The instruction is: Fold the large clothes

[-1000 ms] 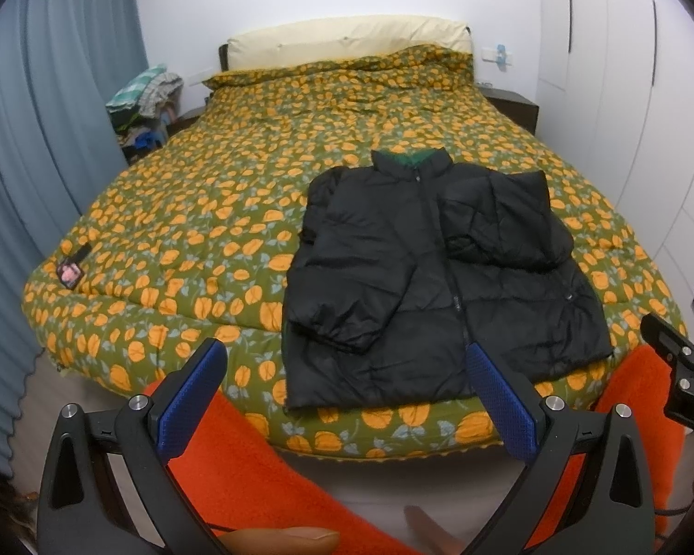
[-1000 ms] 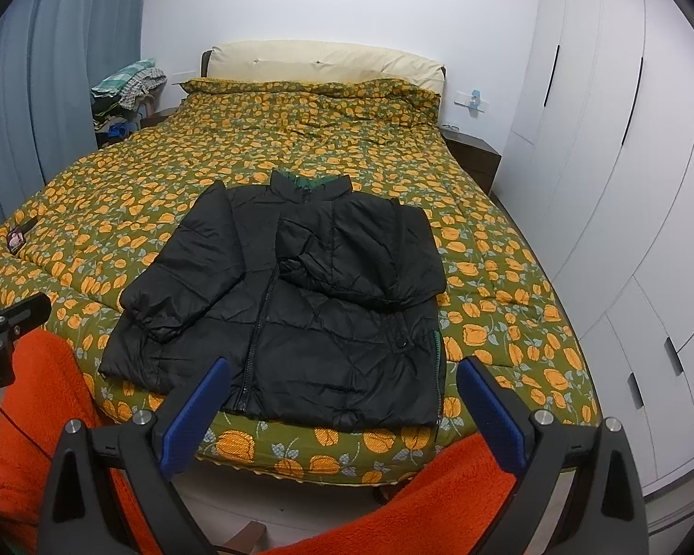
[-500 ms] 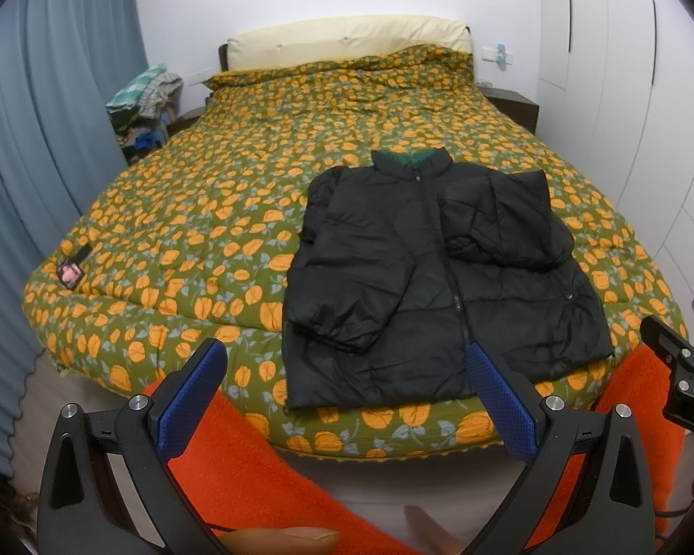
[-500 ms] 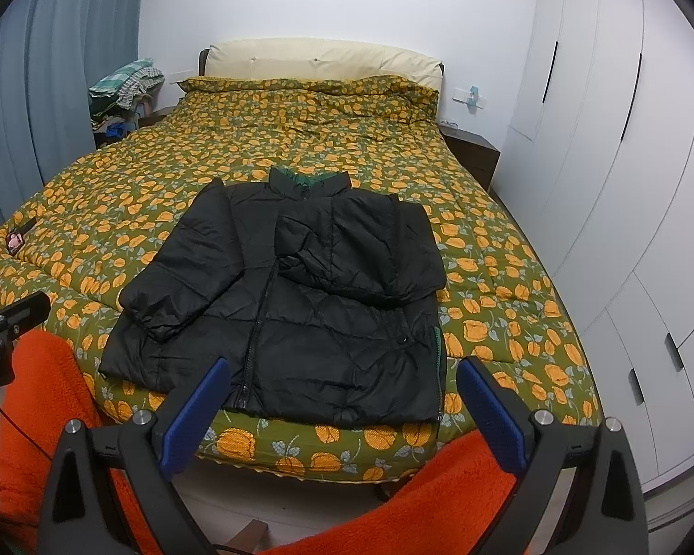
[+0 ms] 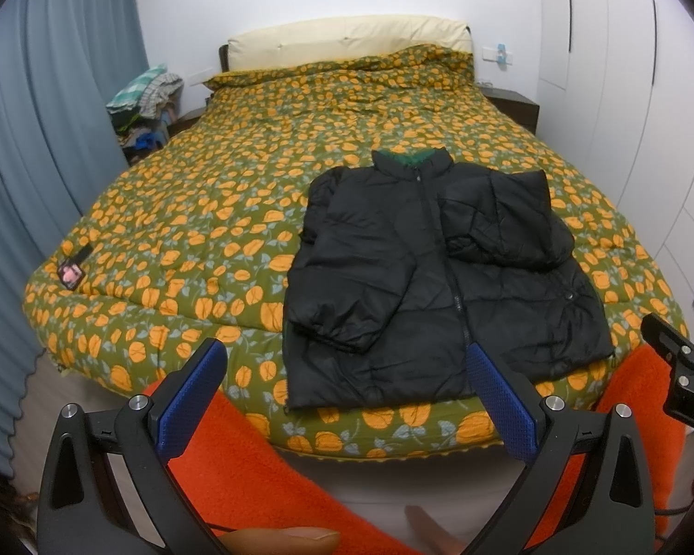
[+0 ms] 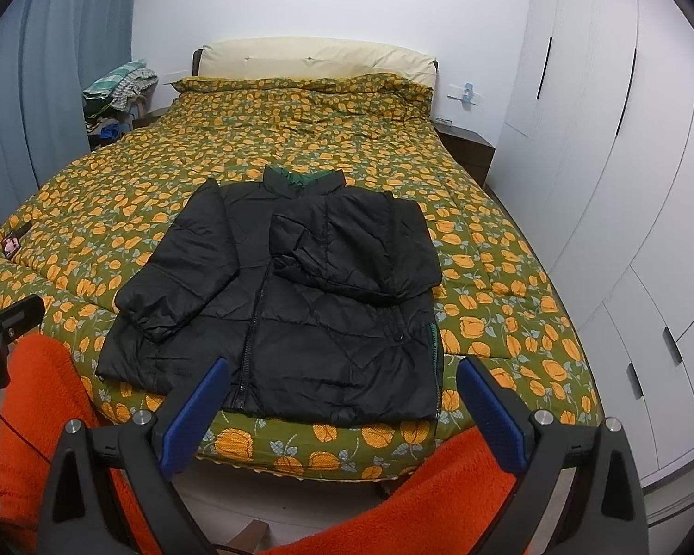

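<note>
A black puffer jacket lies flat, zipped, near the foot of the bed. Its right sleeve is folded across the chest, and the left sleeve lies down along the body. The collar shows a green lining. My left gripper hangs open below the jacket's hem, off the bed edge, with nothing between its blue pads. My right gripper is open too, just short of the hem, holding nothing. Each gripper's body shows at the edge of the other's view.
The bed has a green quilt with orange flowers and a cream headboard. A small pink-and-black item lies at its left edge. Orange fleecy trouser legs fill the foreground. White wardrobes stand right, blue curtains left.
The right gripper's view has crept slightly closer to the bed. The jacket and the left gripper have not visibly moved.
</note>
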The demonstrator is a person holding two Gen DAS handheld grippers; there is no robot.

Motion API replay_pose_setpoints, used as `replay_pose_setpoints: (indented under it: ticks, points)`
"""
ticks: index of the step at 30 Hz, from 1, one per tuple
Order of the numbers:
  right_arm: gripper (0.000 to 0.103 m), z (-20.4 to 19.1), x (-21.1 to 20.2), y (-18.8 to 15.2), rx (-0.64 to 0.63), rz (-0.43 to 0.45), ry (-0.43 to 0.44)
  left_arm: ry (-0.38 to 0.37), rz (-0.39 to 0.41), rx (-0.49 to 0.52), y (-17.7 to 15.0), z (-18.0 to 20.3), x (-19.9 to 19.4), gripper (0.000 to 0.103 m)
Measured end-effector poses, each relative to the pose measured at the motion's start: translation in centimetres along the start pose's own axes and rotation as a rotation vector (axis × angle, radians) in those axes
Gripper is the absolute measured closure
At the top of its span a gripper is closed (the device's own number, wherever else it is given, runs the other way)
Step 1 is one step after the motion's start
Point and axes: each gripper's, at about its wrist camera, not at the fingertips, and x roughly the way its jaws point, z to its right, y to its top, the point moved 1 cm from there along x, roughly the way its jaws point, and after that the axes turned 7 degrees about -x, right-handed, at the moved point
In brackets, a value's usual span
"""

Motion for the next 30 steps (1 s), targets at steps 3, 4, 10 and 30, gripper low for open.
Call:
replay_pose_setpoints:
  ticks: [3, 4, 10, 30]
  points:
    - [0.003, -0.05, 0.07, -0.03, -0.001, 0.0, 0.0, 0.0, 0.0, -0.001, 0.06, -0.05, 0.0, 0.0]
    - [0.003, 0.04, 0.05, -0.02, -0.001, -0.001, 0.002, 0.0, -0.001, 0.0, 0.09, -0.11, 0.01, 0.0]
    - [0.003, 0.09, 0.03, 0.07, 0.002, -0.002, -0.001, 0.002, 0.0, 0.001, 0.07, -0.17, 0.06, 0.0]
    - [0.003, 0.03, 0.0, 0.09, 0.007, -0.01, 0.002, 0.005, -0.004, 0.003, 0.25, -0.46, 0.21, 0.0]
